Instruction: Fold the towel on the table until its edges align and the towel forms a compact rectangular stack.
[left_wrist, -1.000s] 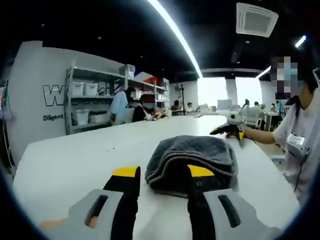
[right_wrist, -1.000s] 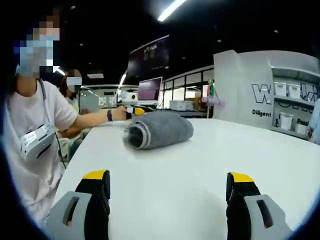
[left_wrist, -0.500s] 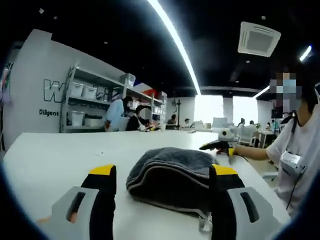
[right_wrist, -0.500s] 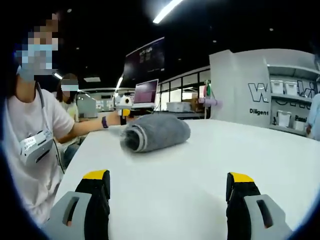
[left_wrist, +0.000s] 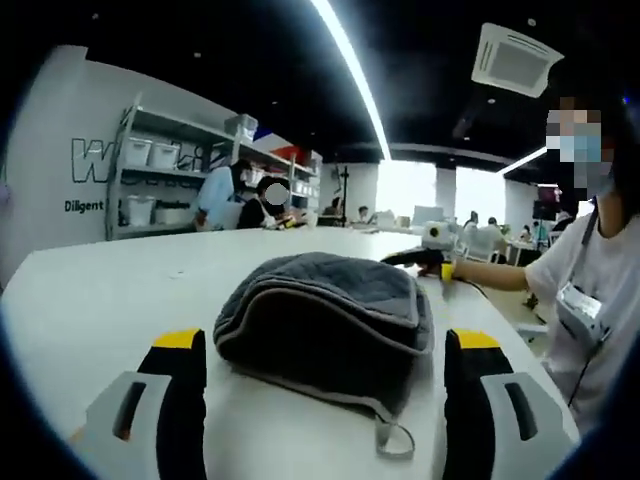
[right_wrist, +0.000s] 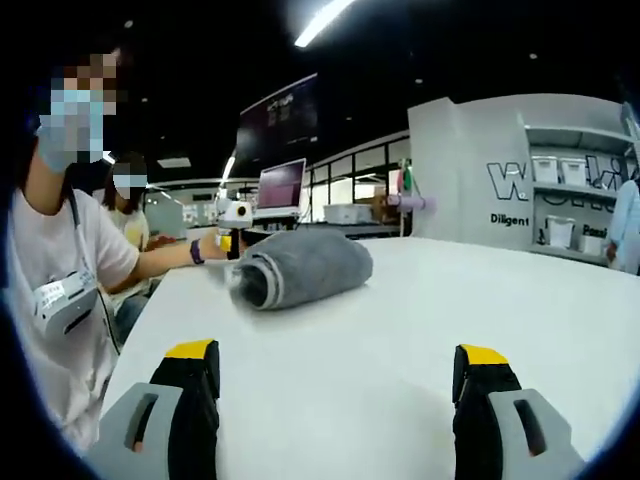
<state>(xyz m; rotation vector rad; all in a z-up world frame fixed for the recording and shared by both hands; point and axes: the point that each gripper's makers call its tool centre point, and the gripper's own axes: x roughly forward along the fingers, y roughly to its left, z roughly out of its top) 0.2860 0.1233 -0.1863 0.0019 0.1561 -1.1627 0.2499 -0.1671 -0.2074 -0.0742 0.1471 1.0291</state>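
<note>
The thick grey terry towel (left_wrist: 325, 320) lies bundled in a rounded, layered heap on the broad white counter (left_wrist: 100, 300), not yet a flat rectangle. In the left gripper view it sits straight ahead of the left gripper (left_wrist: 325, 375), just beyond the yellow-tipped black fingers (left_wrist: 178, 375), which stand wide apart and hold nothing; the heap nearly spans the gap between them. A small hanging loop at the towel's near hem lies closest to the fingertips.

In the right gripper view the same towel (right_wrist: 300, 268) lies well apart from the right gripper (right_wrist: 335, 390), ahead and to the left of its centre line, with its long axis running roughly across the view and one rolled end facing the camera. The right fingers (right_wrist: 480, 395) are also spread wide and empty, resting low over bare counter.

So the left gripper is plainly the nearer (the right has open counter to cross first). The coming move probably turns on the left fingers reaching the near hem, which faces them squarely.
</note>
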